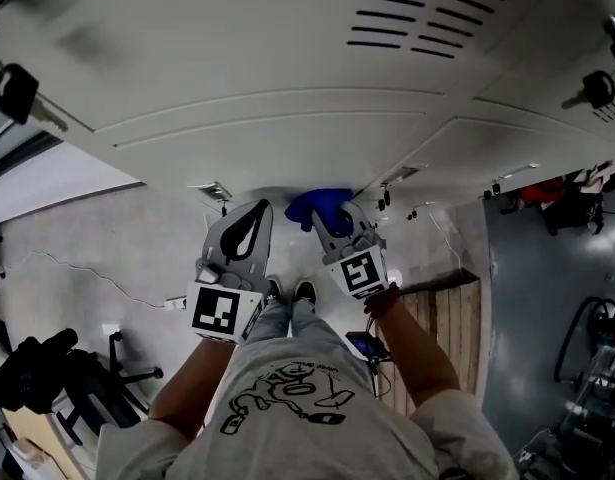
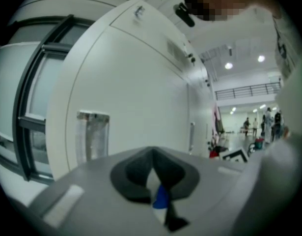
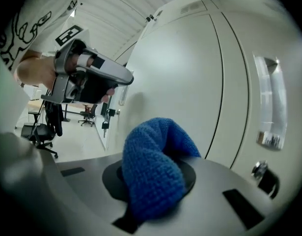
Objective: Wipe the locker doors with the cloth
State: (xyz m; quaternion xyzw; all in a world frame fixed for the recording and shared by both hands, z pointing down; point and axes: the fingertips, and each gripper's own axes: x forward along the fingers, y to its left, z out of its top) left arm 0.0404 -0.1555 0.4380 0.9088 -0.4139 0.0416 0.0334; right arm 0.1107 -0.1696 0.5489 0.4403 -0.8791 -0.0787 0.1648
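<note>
The white locker doors (image 1: pixel 287 68) fill the top of the head view, with vent slots (image 1: pixel 427 13) and keys (image 1: pixel 12 93) hanging in their locks. My right gripper (image 1: pixel 330 215) is shut on a blue knitted cloth (image 3: pixel 153 166), which bulges out over its jaws close to a door (image 3: pixel 190 73). The cloth (image 1: pixel 317 204) hangs just short of the locker base. My left gripper (image 1: pixel 251 226) sits beside it, jaws shut with nothing in them, pointing at a door (image 2: pixel 136 92). The left gripper (image 3: pixel 122 76) also shows in the right gripper view, upper left.
Clear label holders (image 2: pixel 92 134) (image 3: pixel 268 102) are fixed to the doors. A wooden pallet (image 1: pixel 452 318) lies right of my feet, and a black chair (image 1: pixel 47 368) and a floor cable (image 1: pixel 87 273) are at the left. Gear crowds the far right (image 1: pixel 587 348). People (image 2: pixel 266 122) stand far off.
</note>
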